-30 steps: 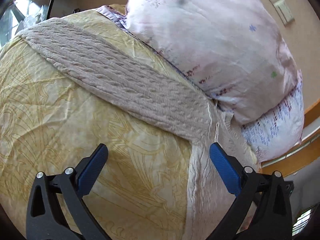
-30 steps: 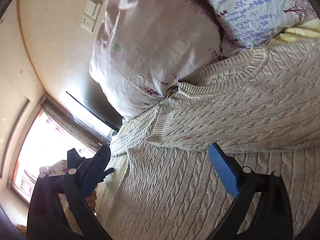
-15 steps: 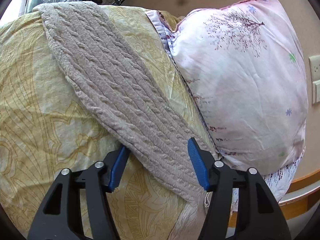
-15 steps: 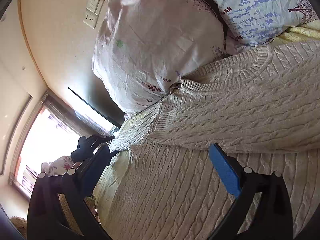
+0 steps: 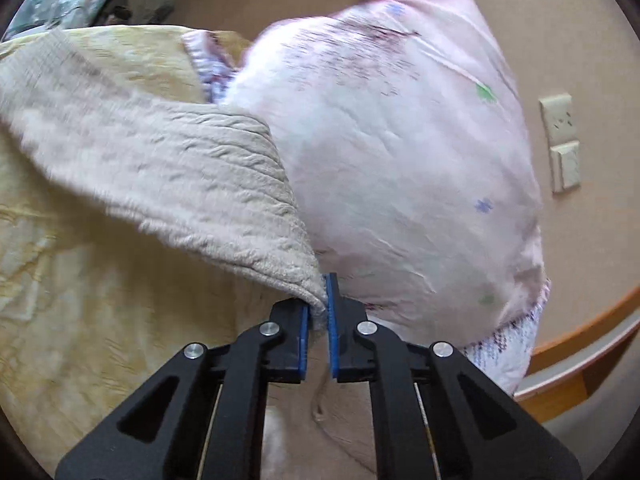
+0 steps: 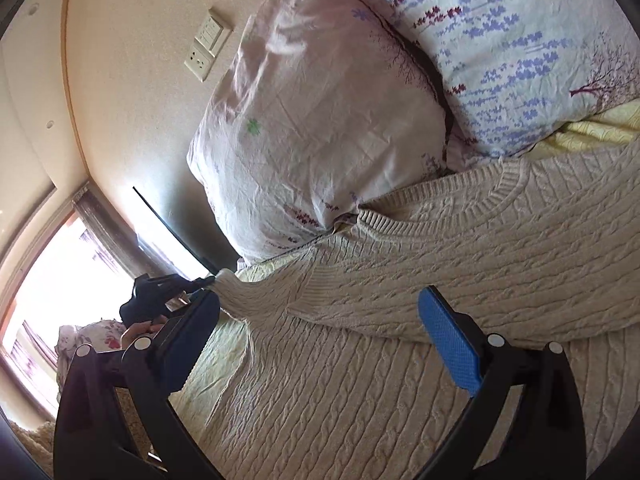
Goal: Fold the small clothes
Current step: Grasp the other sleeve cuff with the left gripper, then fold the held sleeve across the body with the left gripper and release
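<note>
Left wrist view: the left gripper [image 5: 318,312] is pinched tight on the sweater [image 5: 168,176] sleeve, which stretches up and away to the left over the yellow bedspread [image 5: 80,320]. The cream cable-knit body lies across the bed against a pink pillow [image 6: 320,120] (wrinkled cotton). The right gripper [image 6: 320,312] hovers above it, spread wide, holding nothing.

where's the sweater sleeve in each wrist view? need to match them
Left wrist: sleeve spans centre-left, its edge pinched in the left gripper.
Right wrist: sleeve left of centre, pulled toward the left gripper.
Shared landmark: pink pillow.
</note>
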`<state>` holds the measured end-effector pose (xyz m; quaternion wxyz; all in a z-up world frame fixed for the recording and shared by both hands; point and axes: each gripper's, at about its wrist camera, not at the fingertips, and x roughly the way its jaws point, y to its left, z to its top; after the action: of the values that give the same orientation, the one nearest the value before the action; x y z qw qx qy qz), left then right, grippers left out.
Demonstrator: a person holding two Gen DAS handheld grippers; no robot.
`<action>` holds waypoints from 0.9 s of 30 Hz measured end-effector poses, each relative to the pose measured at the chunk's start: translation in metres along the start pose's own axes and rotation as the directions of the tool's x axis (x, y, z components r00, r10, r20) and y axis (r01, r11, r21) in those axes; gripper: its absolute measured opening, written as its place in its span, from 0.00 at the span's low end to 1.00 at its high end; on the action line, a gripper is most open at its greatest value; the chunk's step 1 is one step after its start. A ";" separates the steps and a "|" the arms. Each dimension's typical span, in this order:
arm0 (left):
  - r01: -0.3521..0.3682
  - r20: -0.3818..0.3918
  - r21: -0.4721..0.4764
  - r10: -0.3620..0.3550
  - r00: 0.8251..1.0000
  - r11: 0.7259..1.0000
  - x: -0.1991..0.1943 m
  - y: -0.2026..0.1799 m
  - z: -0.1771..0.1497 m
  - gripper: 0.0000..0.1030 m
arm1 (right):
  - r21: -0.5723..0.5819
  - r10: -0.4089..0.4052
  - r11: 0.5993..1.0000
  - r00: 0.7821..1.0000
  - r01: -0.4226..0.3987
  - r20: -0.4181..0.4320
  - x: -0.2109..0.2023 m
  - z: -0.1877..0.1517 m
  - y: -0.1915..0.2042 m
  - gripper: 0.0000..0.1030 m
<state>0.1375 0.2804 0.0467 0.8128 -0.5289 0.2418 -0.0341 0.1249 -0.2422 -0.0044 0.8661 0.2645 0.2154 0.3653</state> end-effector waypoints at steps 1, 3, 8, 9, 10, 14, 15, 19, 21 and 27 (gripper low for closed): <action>0.044 -0.012 0.032 -0.043 0.999 0.999 0.006 -0.017 -0.009 0.07 | 0.003 -0.008 1.000 1.000 0.007 0.015 -0.003 0.001 -0.001 0.98; 0.130 -0.051 0.085 -0.126 0.991 0.988 0.022 -0.045 -0.032 0.07 | 0.019 -0.015 1.000 0.999 0.015 0.031 -0.006 0.003 -0.006 0.98; 0.231 -0.243 0.120 -0.197 0.950 0.965 0.086 -0.077 -0.103 0.07 | 0.054 -0.032 0.998 0.999 0.030 0.044 -0.010 0.006 -0.015 0.98; 0.227 -0.281 0.119 -0.186 0.941 0.967 0.099 -0.078 -0.118 0.07 | 0.055 -0.034 0.998 0.998 0.032 0.046 -0.011 0.007 -0.016 0.98; 0.210 -0.317 0.117 -0.164 0.934 0.971 0.112 -0.075 -0.132 0.07 | 0.055 -0.037 0.998 0.998 0.035 0.048 -0.011 0.007 -0.016 0.98; 0.077 -0.444 0.099 -0.025 0.896 0.992 0.149 -0.049 -0.176 0.13 | 0.066 -0.043 0.997 0.998 0.039 0.055 -0.013 0.009 -0.018 0.98; 0.059 -0.458 0.083 -0.014 0.889 0.995 0.152 -0.041 -0.180 0.13 | 0.069 -0.043 0.997 0.998 0.039 0.055 -0.013 0.009 -0.019 0.98; 0.086 -0.425 0.011 -0.073 0.902 0.996 0.132 -0.032 -0.161 0.40 | 0.074 -0.039 0.997 0.998 0.035 0.054 -0.013 0.009 -0.019 0.98; 0.070 -0.347 -0.003 -0.067 0.936 0.998 0.110 -0.027 -0.144 0.54 | 0.071 -0.036 0.997 0.998 0.032 0.053 -0.013 0.009 -0.018 0.98; 0.003 -0.230 -0.168 -0.042 0.972 0.986 0.082 0.013 -0.093 0.45 | 0.068 -0.026 0.997 0.997 0.021 0.067 -0.016 0.009 -0.015 0.98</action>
<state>0.1668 0.1824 -0.0245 0.7312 -0.5901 0.3316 -0.0847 0.1274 -0.2653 -0.0041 0.8678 0.3034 0.2011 0.3383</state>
